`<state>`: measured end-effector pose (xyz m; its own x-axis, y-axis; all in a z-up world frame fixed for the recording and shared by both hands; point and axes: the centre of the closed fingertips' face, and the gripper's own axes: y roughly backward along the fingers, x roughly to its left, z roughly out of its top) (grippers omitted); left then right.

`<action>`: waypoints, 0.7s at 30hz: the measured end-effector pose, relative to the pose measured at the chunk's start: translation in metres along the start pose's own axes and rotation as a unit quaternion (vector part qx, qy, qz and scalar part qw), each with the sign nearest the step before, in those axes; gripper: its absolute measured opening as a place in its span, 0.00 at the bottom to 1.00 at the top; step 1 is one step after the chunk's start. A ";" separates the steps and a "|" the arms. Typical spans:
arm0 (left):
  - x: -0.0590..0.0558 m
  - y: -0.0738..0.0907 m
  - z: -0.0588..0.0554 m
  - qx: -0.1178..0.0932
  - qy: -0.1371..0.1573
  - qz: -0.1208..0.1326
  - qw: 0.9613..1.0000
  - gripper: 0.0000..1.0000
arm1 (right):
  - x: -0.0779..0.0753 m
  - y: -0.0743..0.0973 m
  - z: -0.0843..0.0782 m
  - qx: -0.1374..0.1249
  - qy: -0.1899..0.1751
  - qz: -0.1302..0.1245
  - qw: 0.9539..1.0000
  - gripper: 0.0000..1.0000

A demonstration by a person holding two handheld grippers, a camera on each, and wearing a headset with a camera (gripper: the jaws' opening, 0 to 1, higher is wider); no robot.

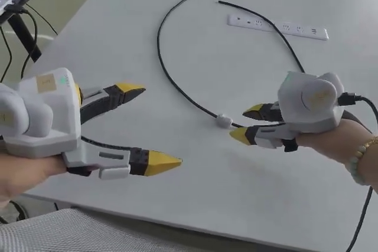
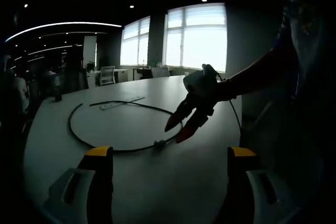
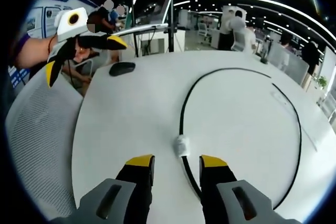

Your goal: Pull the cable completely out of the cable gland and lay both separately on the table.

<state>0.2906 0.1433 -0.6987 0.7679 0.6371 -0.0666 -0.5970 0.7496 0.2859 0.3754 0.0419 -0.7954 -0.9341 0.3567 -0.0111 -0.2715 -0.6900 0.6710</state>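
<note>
A long black cable point(image 1: 162, 66) lies in a loop on the white table point(image 1: 177, 205), threaded through a small white cable gland point(image 1: 224, 120). My right gripper point(image 1: 246, 122) hovers just right of the gland, open, its yellow tips pointing at it. In the right gripper view the gland point(image 3: 181, 145) sits just ahead of the right gripper point(image 3: 176, 161), and the cable point(image 3: 184, 103) runs back between the jaws, nearer the right one. My left gripper point(image 1: 150, 126) is wide open and holds nothing, well left of the gland. The left gripper view shows the gland point(image 2: 158, 144) beyond the left gripper point(image 2: 169, 151).
A white power strip point(image 1: 277, 26) lies at the far side of the table, beside one cable end. A dark computer mouse point(image 3: 122, 68) rests near the table's edge. A grey mesh chair point(image 3: 37, 129) stands close to the near edge.
</note>
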 end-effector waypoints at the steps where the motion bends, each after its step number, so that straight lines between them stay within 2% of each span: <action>1: 0.000 0.000 0.000 0.000 0.000 -0.001 1.000 0.91 | 0.001 -0.003 0.000 0.003 0.000 0.004 1.000 0.30; 12: 0.002 -0.003 0.001 -0.004 0.001 -0.003 1.000 0.90 | -0.005 -0.020 -0.005 0.036 0.013 0.011 0.999 0.28; 21: 0.003 -0.004 -0.002 -0.003 0.002 -0.003 1.000 0.90 | -0.005 -0.025 -0.006 0.046 0.019 0.015 0.999 0.23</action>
<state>0.2954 0.1426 -0.7016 0.7706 0.6331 -0.0729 -0.5934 0.7546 0.2801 0.3854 0.0536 -0.8168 -0.9501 0.3115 -0.0163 -0.2221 -0.6391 0.7363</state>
